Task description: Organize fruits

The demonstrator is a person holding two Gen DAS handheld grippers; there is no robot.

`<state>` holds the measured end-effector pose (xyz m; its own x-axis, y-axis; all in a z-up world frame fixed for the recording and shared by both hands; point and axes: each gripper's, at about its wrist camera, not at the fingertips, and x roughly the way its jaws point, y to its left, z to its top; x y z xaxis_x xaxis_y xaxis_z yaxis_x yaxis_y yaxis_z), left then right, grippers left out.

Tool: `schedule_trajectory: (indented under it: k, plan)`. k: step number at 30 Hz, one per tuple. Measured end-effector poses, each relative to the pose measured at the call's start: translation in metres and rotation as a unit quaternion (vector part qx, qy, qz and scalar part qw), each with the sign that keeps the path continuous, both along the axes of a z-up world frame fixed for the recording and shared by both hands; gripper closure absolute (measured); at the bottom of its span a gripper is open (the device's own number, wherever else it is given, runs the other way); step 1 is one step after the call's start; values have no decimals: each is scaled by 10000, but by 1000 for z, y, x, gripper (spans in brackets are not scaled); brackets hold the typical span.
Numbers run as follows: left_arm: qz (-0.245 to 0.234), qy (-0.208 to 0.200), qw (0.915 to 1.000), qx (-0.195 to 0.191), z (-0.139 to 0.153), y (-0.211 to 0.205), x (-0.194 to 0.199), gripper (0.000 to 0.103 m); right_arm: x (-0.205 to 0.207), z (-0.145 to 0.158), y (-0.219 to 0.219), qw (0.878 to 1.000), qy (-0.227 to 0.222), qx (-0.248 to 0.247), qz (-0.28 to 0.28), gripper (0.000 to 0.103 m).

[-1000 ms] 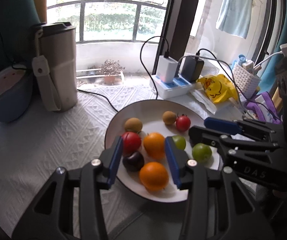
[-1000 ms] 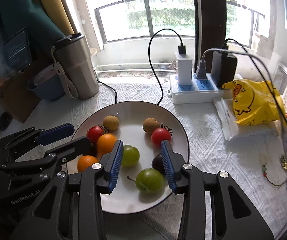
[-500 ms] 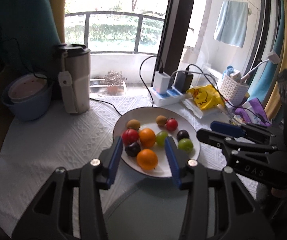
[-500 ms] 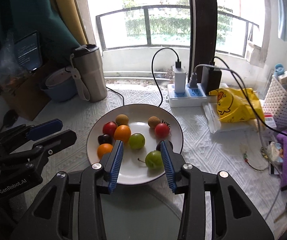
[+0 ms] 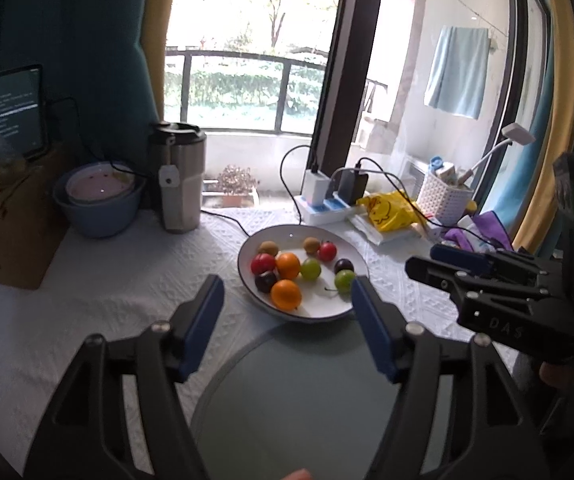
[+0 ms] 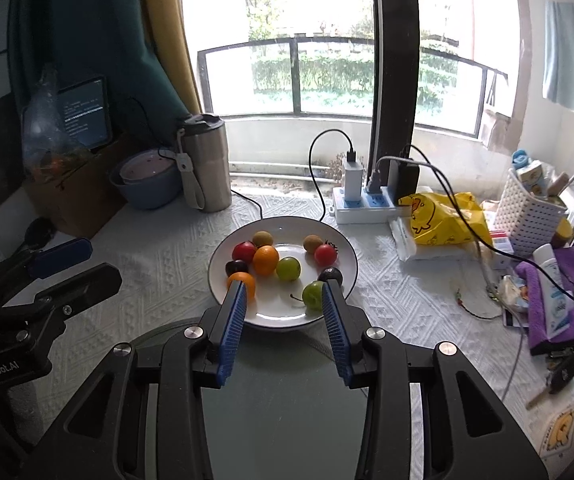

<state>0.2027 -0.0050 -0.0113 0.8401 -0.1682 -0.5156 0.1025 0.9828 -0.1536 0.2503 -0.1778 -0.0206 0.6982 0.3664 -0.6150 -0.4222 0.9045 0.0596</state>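
A white plate (image 5: 329, 314) (image 6: 339, 248) holds several small fruits: two oranges (image 5: 286, 295) (image 6: 265, 260), red ones (image 5: 263, 263) (image 6: 325, 255), green plums (image 5: 344, 280) (image 6: 288, 268), dark plums (image 5: 266, 281) (image 6: 330, 275) and brown ones (image 5: 311, 245) (image 6: 262, 237). A grey-green round plate (image 5: 299, 404) (image 6: 283, 400) lies empty in front of it, under both grippers. My left gripper (image 5: 287, 300) is open wide and empty, held back from the fruit plate. My right gripper (image 6: 283, 298) is open and empty, its fingertips over the plate's near rim.
A steel tumbler (image 5: 181, 184) (image 6: 207, 164) and a blue bowl (image 5: 101, 202) (image 6: 147, 182) stand at the back left. A power strip with cables (image 6: 367, 200), a yellow bag (image 6: 443, 216), a white basket (image 6: 531, 216) and purple cloth (image 6: 559, 300) crowd the right side.
Both grippers have pulled back and up from the fruit plate, bringing the grey-green plate into view. My left gripper's jaws have opened wider. The fruits have not moved.
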Motion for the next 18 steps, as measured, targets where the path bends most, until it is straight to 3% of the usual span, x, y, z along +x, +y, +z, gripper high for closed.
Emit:
schedule_trajectory:
  k: [10,11,12,14,15,17,18]
  plan:
    - [113,-225,9997,76,14,-3,-45,35,-52,23,-11,9994,-343,17,-81,62]
    - [125,-272,9995,71,15,-3,-50,29,-58,25,-12,9992,-390,11,-101,62]
    - [125,-318,9994,62,18,-4,-55,17,-65,29,-14,9989,-458,-4,-135,62]
    - [93,-389,9992,34,22,-5,-66,9,-77,34,-17,9983,-550,-11,-193,60]
    - [86,-434,9990,33,24,-6,-72,9,-82,37,-19,9979,-600,-7,-235,59]
    - [117,-512,9986,63,28,-8,-82,9,-96,44,-25,9970,-707,22,-307,38]
    - [160,-561,9983,83,31,-8,-87,9,-100,46,-26,9968,-736,41,-322,34]
